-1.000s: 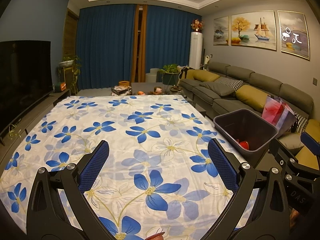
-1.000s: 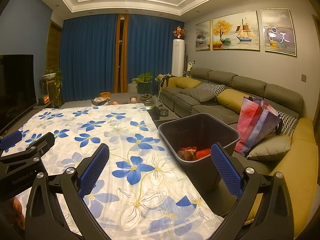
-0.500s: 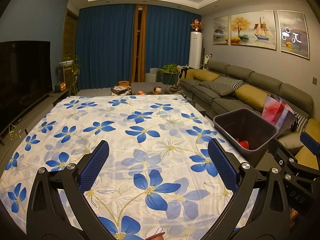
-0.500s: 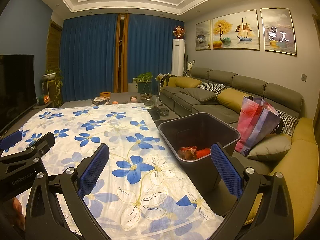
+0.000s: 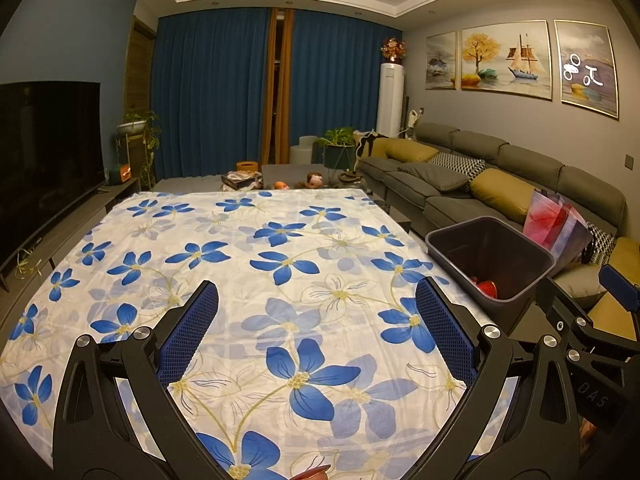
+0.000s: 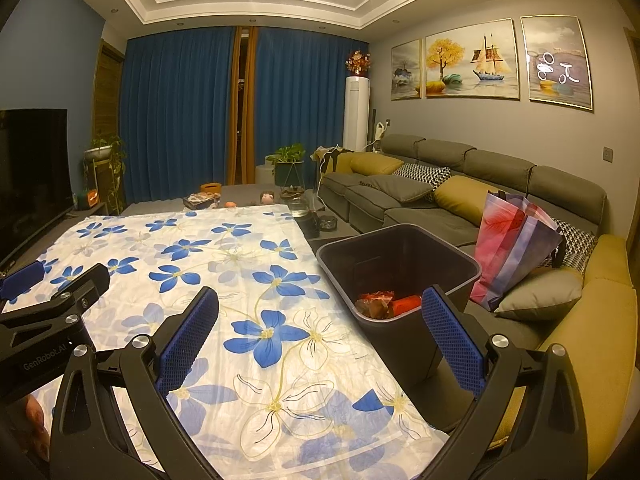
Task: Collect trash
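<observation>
A dark grey trash bin (image 6: 448,246) stands beside the table's right edge, with red and brown trash (image 6: 386,304) at its bottom. It also shows in the left wrist view (image 5: 532,254), with a red piece (image 5: 486,288) inside. My left gripper (image 5: 318,304) is open and empty above the flowered tablecloth (image 5: 240,264). My right gripper (image 6: 320,316) is open and empty, over the table's right edge next to the bin. No loose trash shows on the tablecloth (image 6: 200,264).
A grey and yellow sofa (image 6: 440,196) runs along the right wall, with a colourful bag (image 6: 516,240) leaning on it behind the bin. A television (image 5: 44,148) stands at the left. Plants, toys and boxes (image 5: 280,180) sit beyond the table's far end.
</observation>
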Action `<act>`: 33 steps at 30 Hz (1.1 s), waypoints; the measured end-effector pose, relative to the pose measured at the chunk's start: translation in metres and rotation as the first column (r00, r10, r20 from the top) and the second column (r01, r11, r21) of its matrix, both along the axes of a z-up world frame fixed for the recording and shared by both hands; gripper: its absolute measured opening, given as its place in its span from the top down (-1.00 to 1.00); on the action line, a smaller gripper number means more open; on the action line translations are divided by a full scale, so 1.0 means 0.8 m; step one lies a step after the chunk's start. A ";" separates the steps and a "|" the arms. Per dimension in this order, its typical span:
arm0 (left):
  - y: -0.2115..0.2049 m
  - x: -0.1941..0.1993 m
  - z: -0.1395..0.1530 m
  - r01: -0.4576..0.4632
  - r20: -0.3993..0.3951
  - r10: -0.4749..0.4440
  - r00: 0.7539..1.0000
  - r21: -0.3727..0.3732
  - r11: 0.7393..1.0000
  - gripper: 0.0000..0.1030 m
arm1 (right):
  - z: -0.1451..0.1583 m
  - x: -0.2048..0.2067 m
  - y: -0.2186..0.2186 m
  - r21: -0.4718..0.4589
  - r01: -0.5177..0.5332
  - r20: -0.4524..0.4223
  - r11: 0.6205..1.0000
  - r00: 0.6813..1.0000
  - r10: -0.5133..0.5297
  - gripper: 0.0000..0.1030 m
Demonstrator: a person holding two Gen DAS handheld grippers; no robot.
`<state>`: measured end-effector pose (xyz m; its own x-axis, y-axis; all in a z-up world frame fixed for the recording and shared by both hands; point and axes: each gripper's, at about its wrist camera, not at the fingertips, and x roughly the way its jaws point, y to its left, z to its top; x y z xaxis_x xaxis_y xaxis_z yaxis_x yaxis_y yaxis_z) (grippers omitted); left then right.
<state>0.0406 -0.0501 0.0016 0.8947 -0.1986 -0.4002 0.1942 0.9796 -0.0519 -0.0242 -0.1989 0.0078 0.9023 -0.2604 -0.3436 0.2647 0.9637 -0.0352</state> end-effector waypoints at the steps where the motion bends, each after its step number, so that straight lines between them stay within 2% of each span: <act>1: 0.000 0.000 0.000 0.000 -0.001 0.000 1.000 0.000 1.000 -0.89 | 0.000 0.000 0.000 0.000 0.000 0.000 1.000 1.000 0.000 -0.90; 33: 0.000 0.001 0.000 0.000 0.000 0.000 1.000 0.001 1.000 -0.89 | -0.008 -0.001 0.001 0.005 -0.001 -0.005 1.000 1.000 0.001 -0.90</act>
